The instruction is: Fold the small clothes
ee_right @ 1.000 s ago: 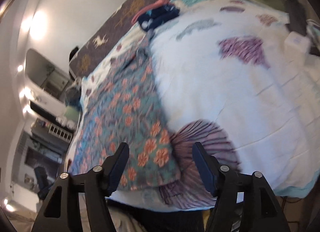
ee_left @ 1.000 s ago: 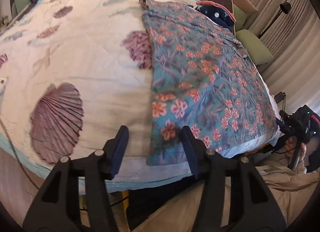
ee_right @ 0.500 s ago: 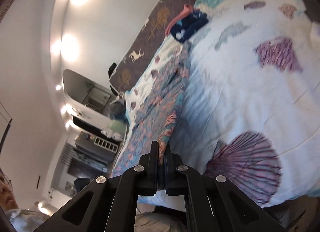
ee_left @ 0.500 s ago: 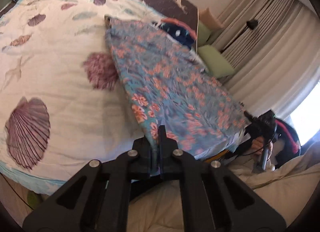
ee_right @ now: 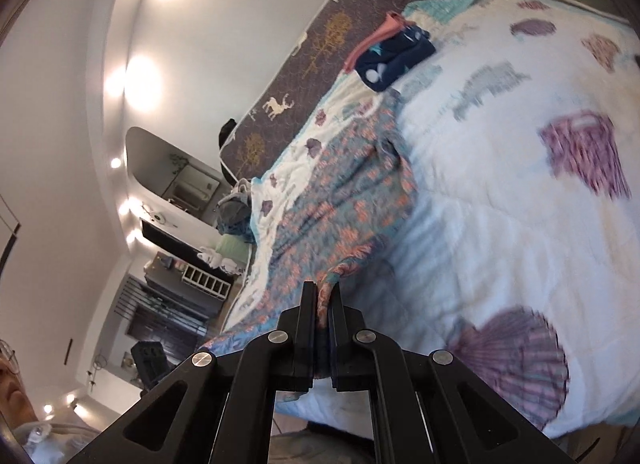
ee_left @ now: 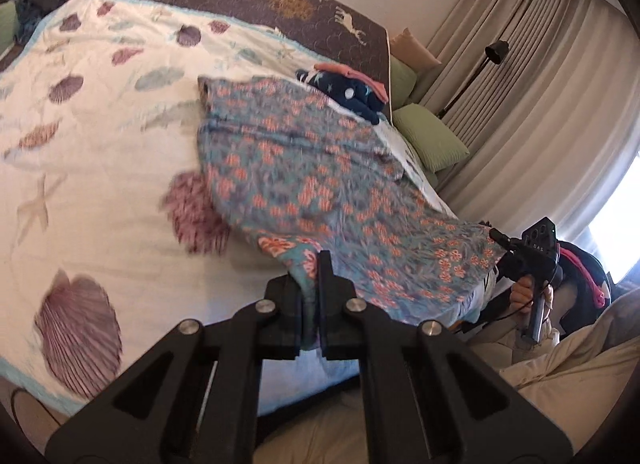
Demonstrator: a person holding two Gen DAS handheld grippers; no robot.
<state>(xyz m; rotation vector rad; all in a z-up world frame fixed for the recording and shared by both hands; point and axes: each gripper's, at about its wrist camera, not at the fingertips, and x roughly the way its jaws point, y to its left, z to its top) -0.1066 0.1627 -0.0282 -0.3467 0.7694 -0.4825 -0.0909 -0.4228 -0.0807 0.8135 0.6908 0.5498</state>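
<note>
- Floral garment [ee_left: 316,183] is up off the bedspread [ee_left: 104,151] at its near edge, each near corner pinched in a pair of tongs, while the far end lies on the bed ahead of both.
- Left tongs [ee_left: 314,264] are clamped together on the corner right at their tips; only a small bite of cloth shows between the pads, so a sharp tug could pull it free.
- Right tongs [ee_right: 322,296] are clamped on the other corner, cloth bunched between the fingers and hanging below them. Same worry: a thin hold, and the weight of the sagging middle drags on it.
- Between the two pairs the cloth droops. If the hands drift together, it will likely fold crooked or crease in the middle.
- Far end looks rumpled ahead of the right tongs; carrying the near edge over it may trap that wrinkle inside the fold.
- Beyond the garment, well ahead of the tongs, sits a navy pile [ee_left: 352,93] of folded clothes. Overshooting the fold could knock it.
- Uneven lift is the other risk: one side higher, and the edges won't line up.
</note>
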